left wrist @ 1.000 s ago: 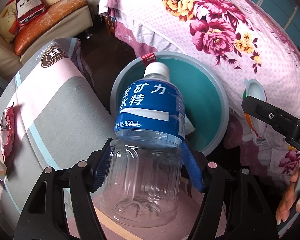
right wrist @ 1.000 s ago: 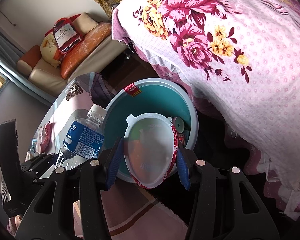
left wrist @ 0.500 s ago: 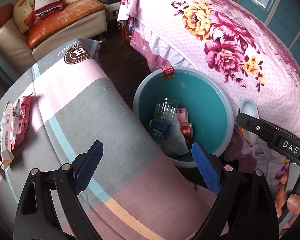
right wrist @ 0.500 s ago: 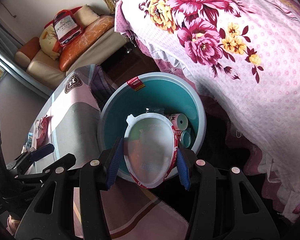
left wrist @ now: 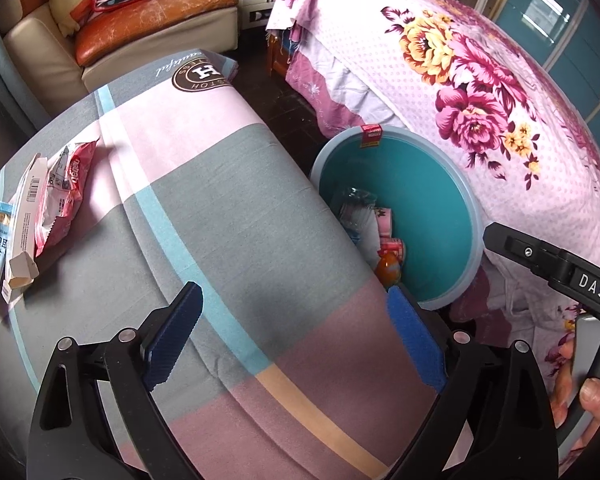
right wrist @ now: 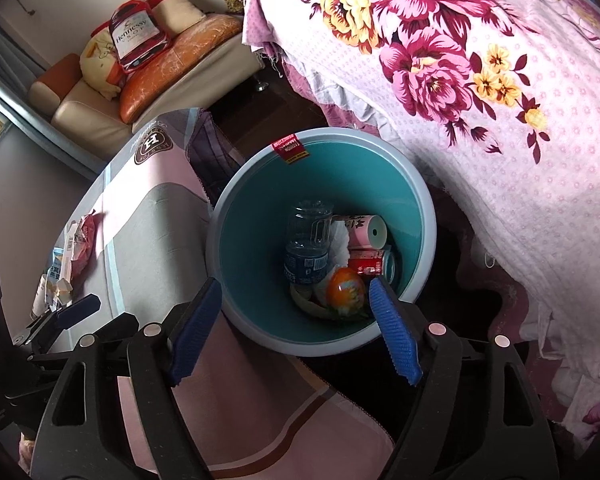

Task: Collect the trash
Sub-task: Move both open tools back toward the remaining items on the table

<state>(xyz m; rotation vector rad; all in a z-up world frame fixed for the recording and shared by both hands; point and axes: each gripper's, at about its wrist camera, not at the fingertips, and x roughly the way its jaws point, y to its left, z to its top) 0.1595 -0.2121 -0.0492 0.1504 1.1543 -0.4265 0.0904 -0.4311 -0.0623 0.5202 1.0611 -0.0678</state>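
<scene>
Both drops look done — my left gripper (left wrist: 294,334) and right gripper (right wrist: 294,328) are opening, empty; next I'd fetch the pink wrapper (left wrist: 66,196) for the teal bin (right wrist: 228,216)

A cream sofa (left wrist: 116,40) with an orange leather cushion (right wrist: 180,64) stands against the pale wall. A bed under a pink floral cover (right wrist: 480,80) fills the right side, the dark floor (left wrist: 284,96) between them. Daylight is bright.
</scene>
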